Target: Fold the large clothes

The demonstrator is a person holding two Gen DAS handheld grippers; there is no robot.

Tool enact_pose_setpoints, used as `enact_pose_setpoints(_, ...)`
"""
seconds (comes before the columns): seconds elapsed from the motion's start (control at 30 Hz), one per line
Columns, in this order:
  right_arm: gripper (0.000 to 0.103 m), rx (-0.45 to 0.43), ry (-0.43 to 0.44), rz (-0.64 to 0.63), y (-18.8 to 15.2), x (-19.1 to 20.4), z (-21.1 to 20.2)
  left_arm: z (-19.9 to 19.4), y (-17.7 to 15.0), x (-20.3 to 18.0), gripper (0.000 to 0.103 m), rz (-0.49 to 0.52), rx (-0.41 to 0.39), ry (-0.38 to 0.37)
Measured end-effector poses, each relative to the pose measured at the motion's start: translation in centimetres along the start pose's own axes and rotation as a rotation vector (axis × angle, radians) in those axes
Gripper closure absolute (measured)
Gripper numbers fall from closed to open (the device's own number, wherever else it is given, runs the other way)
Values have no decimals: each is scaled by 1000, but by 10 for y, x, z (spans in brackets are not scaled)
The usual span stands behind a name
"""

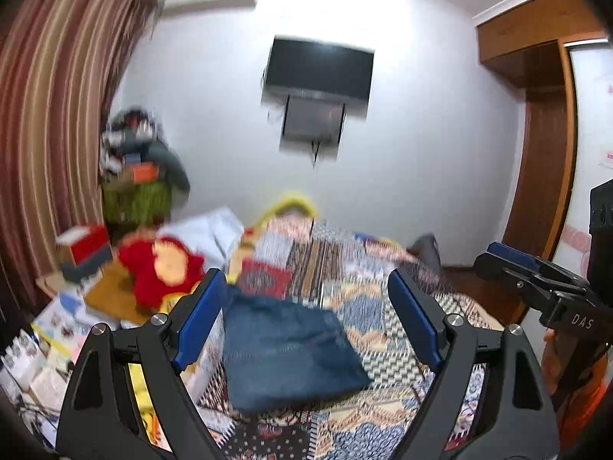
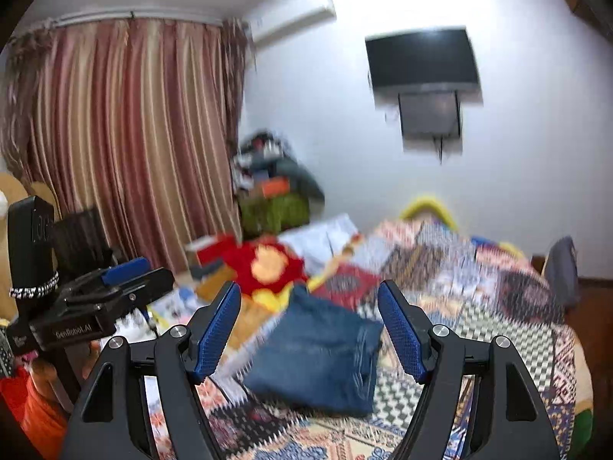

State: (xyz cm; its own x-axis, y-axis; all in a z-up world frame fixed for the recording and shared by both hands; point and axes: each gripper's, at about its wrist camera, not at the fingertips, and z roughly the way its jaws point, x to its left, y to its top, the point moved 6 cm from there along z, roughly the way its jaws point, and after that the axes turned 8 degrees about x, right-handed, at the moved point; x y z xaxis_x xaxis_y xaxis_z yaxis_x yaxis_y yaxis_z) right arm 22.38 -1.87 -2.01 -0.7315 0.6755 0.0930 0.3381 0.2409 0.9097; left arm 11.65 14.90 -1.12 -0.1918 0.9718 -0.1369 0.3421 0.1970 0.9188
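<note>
Lying folded into a compact blue denim bundle, the jeans (image 1: 291, 349) (image 2: 318, 349) rest on the patchwork bedspread (image 1: 383, 299) (image 2: 459, 287), ahead of both grippers and touched by neither. The left gripper (image 1: 306, 322) (image 2: 126, 268), whose body reads "GenRobot.AI" in the right wrist view, and the right gripper (image 2: 309, 329) (image 1: 509, 253), marked "DAS" in the left wrist view, both hang released with blue pads spread and nothing between them. A red and yellow plush toy (image 1: 164, 268) (image 2: 268, 264) lies beside the bedspread, with a wall-mounted TV (image 1: 320, 73) (image 2: 421, 57), striped curtain (image 1: 57, 96) (image 2: 126, 134) and wooden wardrobe (image 1: 536, 115) around.
</note>
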Motion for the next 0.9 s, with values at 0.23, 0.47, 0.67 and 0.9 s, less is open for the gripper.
enact_pose_setpoints(0.23, 31, -125, -30, -14, 4, 25, -52, -44, 4, -26, 16, 73, -123, 59)
enact_pose_setpoints(0.47, 14, -117, -70, 8, -7, 33, -61, -52, -9, -24, 1, 41, -120, 80)
enact_pose_setpoints(0.67, 0, -150, -126, 31, -14, 27, -70, -47, -18, -19, 1, -5, -83, 40)
enact_pose_setpoints(0.9, 0, -136, -136, 43, -14, 23, -71, -47, -21, -20, 1, 4, -80, 50)
